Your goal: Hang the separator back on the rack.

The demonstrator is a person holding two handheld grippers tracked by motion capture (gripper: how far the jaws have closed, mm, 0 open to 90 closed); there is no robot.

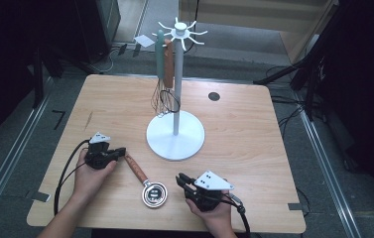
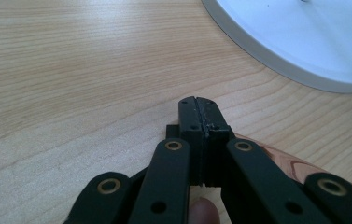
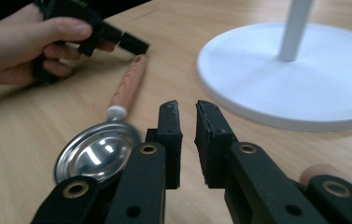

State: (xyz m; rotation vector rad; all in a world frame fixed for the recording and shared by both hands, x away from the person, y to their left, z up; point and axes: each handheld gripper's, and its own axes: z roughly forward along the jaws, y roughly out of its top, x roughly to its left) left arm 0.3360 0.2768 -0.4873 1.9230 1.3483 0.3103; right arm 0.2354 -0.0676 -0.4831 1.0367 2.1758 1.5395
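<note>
Left gripper (image 1: 117, 152), lower left of the high view: jaws pressed together on nothing, tips just beside the far end of the ladle's wooden handle (image 1: 136, 168), which passes under the linkage at the lower right of the left gripper view. Right gripper (image 1: 182, 179), lower centre-right: jaws a narrow slit apart, nothing between them, tips near the ladle's steel bowl (image 1: 154, 194) but not touching. Ladle (image 3: 113, 126): lying flat on the table, bowl toward the person, handle slanting up-left, centre-left in the right gripper view. Utensil stand (image 1: 176, 135), centre of the high view: round white base, white pole, spoked hook ring at top; a green-handled whisk (image 1: 160, 74) and a wood-handled whisk (image 1: 168, 74) hang on its left side, other hooks free. Step judged in hand: approach to the ladle, no grip yet. Next move likely calls for one gripper to open over the handle, close on it, then lift toward a free hook. Surface: light wood-grain table (image 1: 244, 129), rounded corners, dark round disc (image 1: 214, 96) at upper right. Room: grey floor, cables, dark equipment at both sides.
</note>
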